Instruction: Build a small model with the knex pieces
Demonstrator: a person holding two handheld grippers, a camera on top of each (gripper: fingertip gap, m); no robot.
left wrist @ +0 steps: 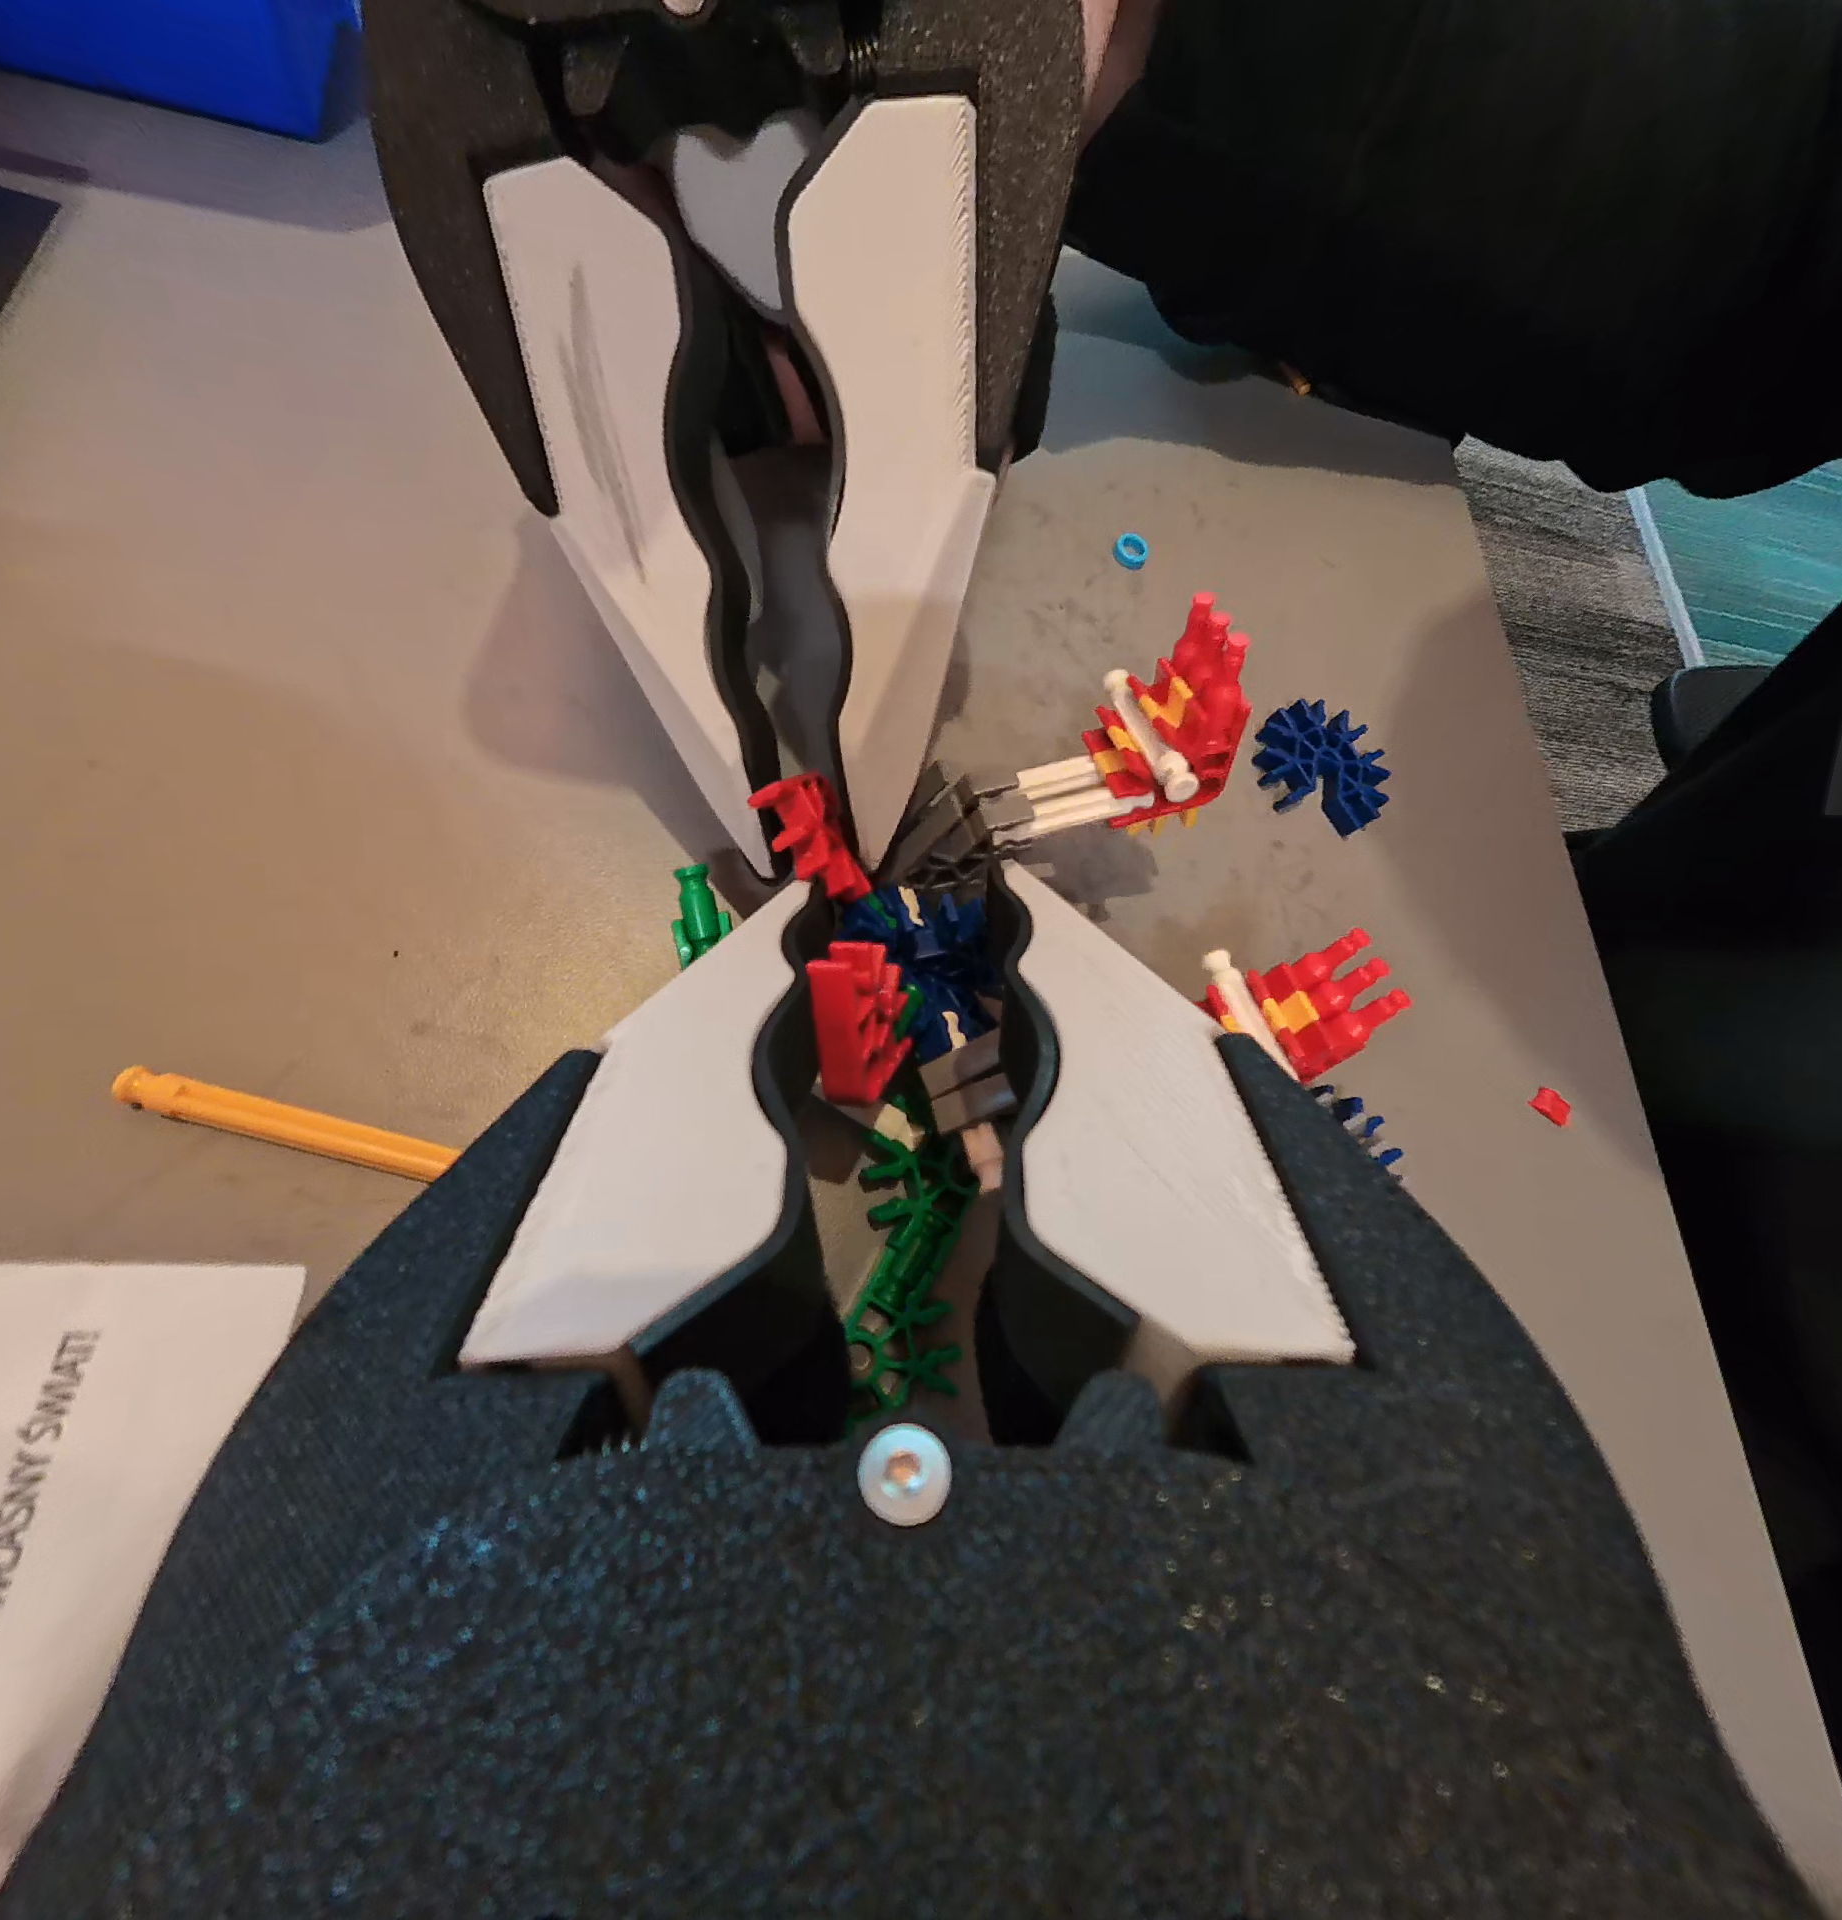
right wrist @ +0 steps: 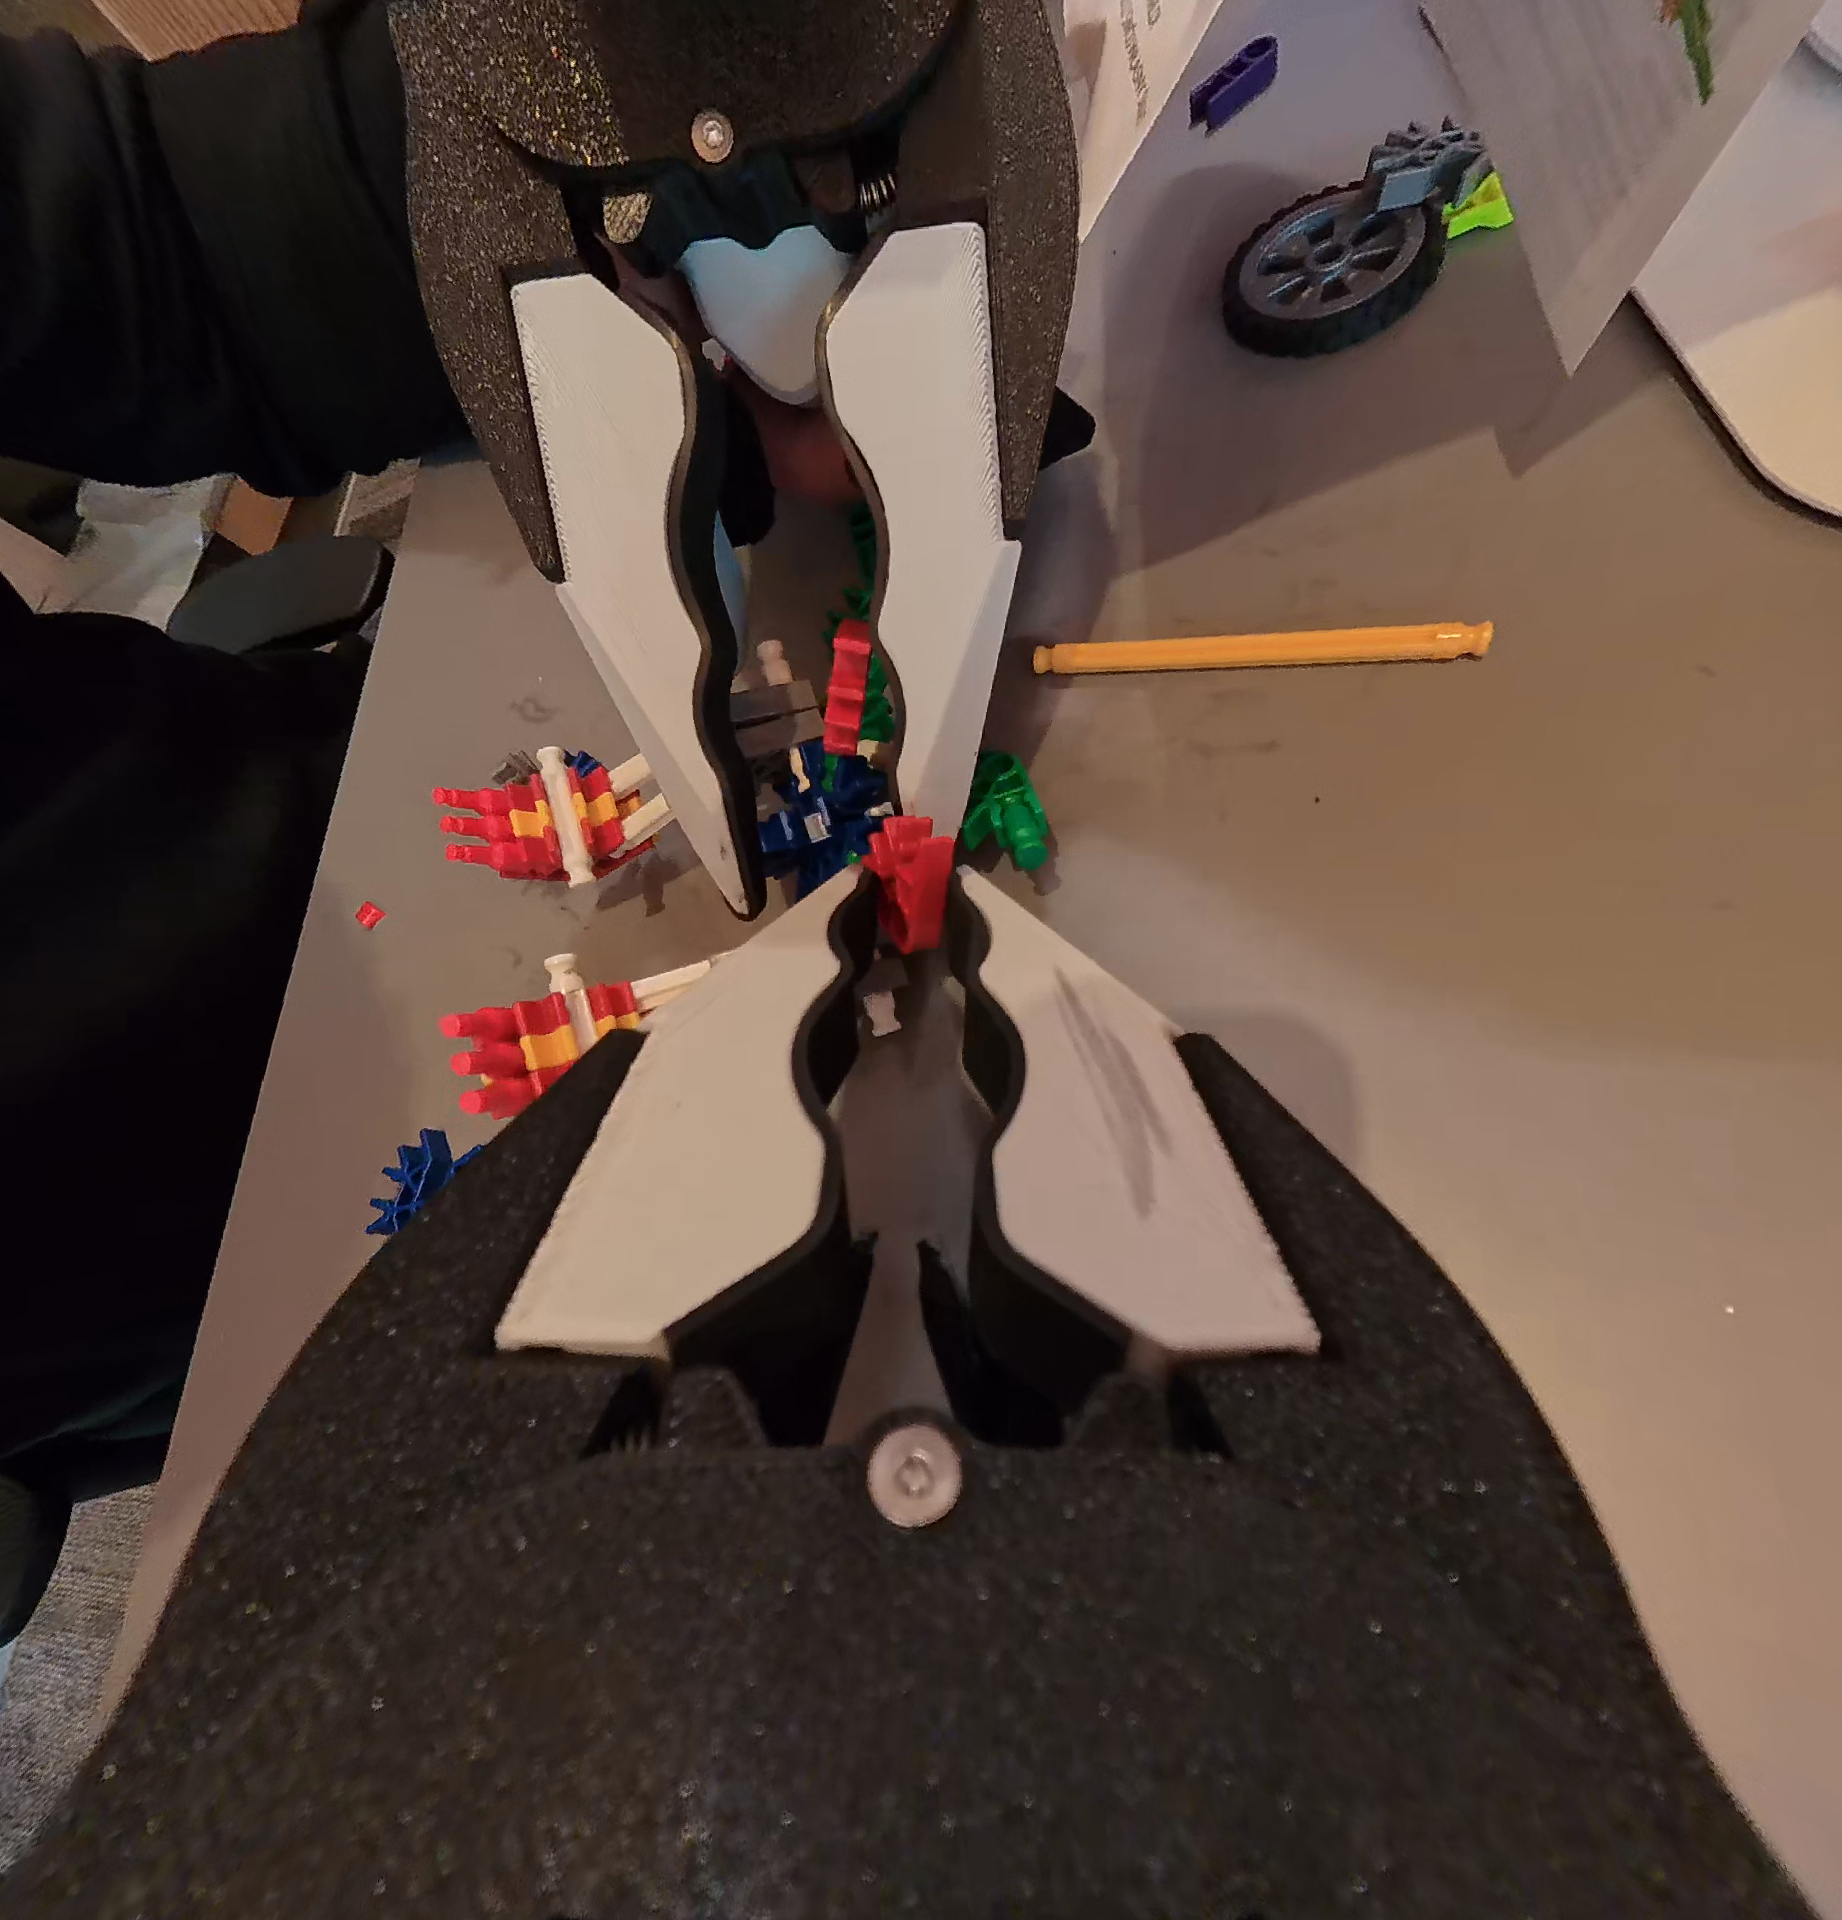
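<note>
My left gripper is closed around a small assembly of a red connector, a blue connector, grey pieces and green connectors. It also shows from the far side in the right wrist view. My right gripper faces it tip to tip and is shut on a second red connector, held against the assembly's blue end. In the left wrist view the right gripper comes in from the top with that red connector.
On the grey table lie an orange rod, a green connector, two red-yellow-white assemblies, a blue connector and a blue ring. A wheel and paper lie farther off. The table edge is on the right. Left and right tips are no more than a few centimetres apart. The orange rod lies around 9 cm away from my right fingertips. Look for it in the right wrist view too.
</note>
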